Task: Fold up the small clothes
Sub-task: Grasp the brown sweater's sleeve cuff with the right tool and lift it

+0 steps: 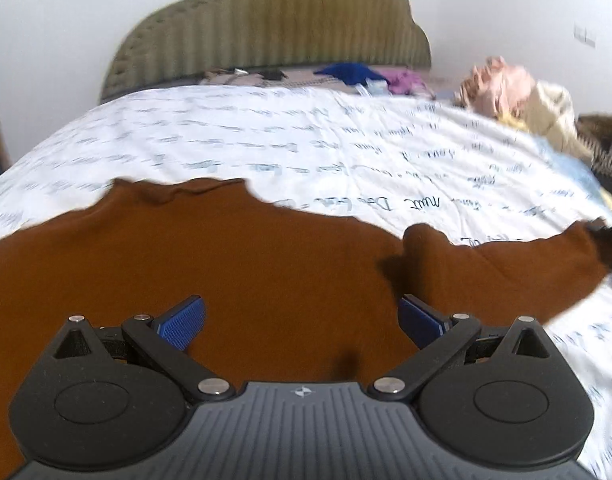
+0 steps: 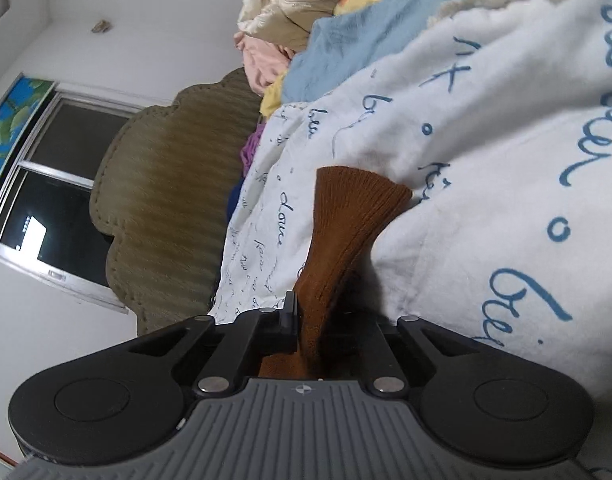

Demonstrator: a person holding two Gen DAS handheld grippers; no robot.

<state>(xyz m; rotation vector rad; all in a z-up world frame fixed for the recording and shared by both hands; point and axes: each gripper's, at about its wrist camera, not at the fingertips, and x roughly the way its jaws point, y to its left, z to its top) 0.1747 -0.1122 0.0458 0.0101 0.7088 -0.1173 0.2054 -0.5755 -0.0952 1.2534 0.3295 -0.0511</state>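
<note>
A brown knit sweater lies spread on the white bedsheet with blue script. My left gripper is open, its blue pads hovering over the sweater's body. One sleeve stretches to the right, where my right gripper pinches its end. In the right wrist view my right gripper is shut on the ribbed brown cuff, with the view rolled sideways. The right fingertips are hidden by the cloth.
A padded olive headboard stands at the far end. Several loose garments lie along it, and a pile of pink, cream and yellow bedding sits at the far right. A window is on the wall.
</note>
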